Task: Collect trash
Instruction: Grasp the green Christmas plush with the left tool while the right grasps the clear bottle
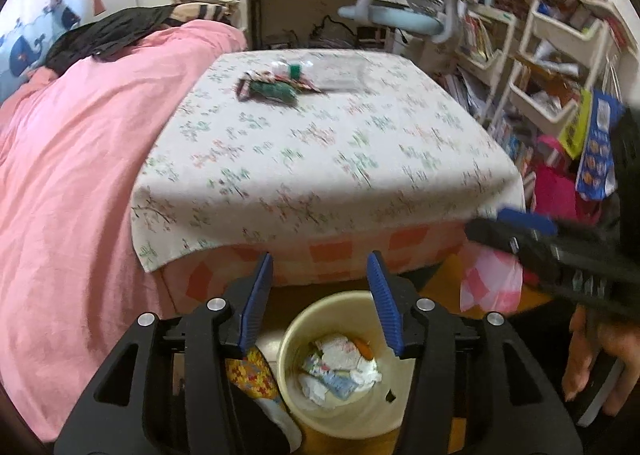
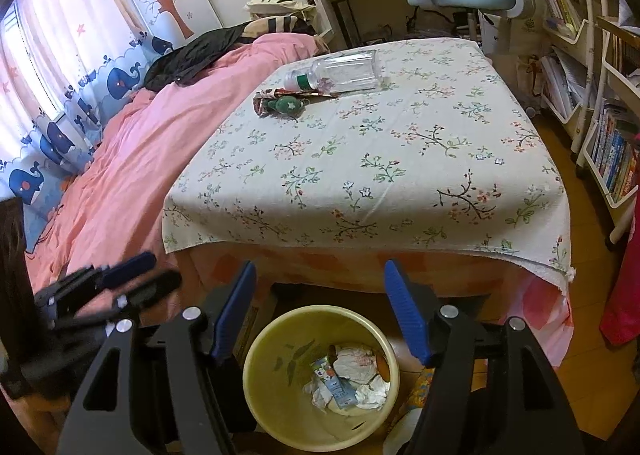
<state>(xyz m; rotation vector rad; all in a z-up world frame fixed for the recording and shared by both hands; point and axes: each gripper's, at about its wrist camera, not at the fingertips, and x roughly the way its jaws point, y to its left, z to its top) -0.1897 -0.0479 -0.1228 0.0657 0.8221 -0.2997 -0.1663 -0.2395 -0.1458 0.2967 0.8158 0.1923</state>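
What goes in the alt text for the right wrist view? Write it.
Open right gripper above a yellow bin of crumpled paper. Beyond it, a floral-clothed table holds a clear bottle on its side and wrappers.

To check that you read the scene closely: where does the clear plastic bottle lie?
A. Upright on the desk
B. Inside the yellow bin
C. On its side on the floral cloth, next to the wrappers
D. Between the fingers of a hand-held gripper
C: the clear plastic bottle lies on its side on the floral cloth beside the wrappers, far from the yellow bin.
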